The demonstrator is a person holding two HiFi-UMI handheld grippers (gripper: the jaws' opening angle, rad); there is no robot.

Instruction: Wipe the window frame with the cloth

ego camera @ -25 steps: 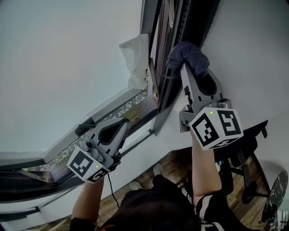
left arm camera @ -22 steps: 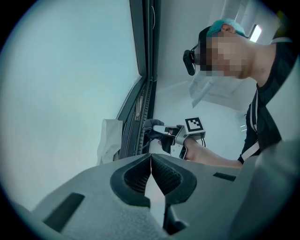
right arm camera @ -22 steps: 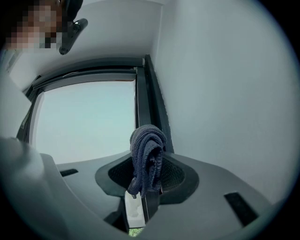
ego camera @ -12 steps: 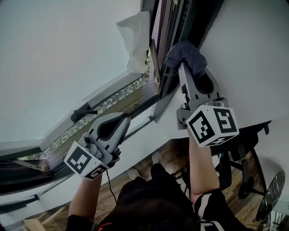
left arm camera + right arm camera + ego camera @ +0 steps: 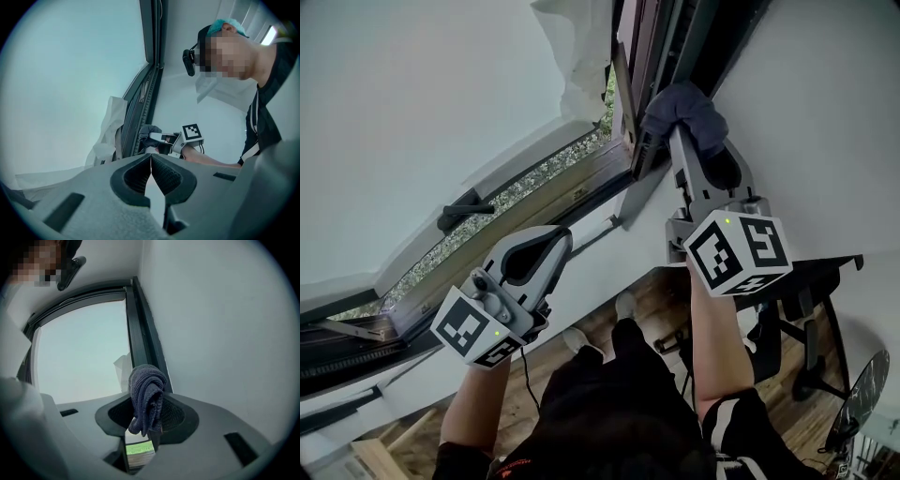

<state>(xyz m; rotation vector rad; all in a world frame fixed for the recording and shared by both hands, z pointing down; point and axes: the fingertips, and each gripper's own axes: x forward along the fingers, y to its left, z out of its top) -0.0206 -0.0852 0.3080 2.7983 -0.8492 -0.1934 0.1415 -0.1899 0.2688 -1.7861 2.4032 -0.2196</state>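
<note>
A: How is my left side set?

B: Your left gripper (image 5: 151, 159) sits low, its jaws pressed together with nothing between them. Your left forearm (image 5: 478, 412) reaches up from below.

A: And my right?

B: Your right gripper (image 5: 149, 405) is held higher, your right forearm (image 5: 717, 347) stretched upward. Its jaws are clamped on the bunched dark cloth (image 5: 146, 389), and its marker cube (image 5: 739, 251) faces your head camera.
</note>
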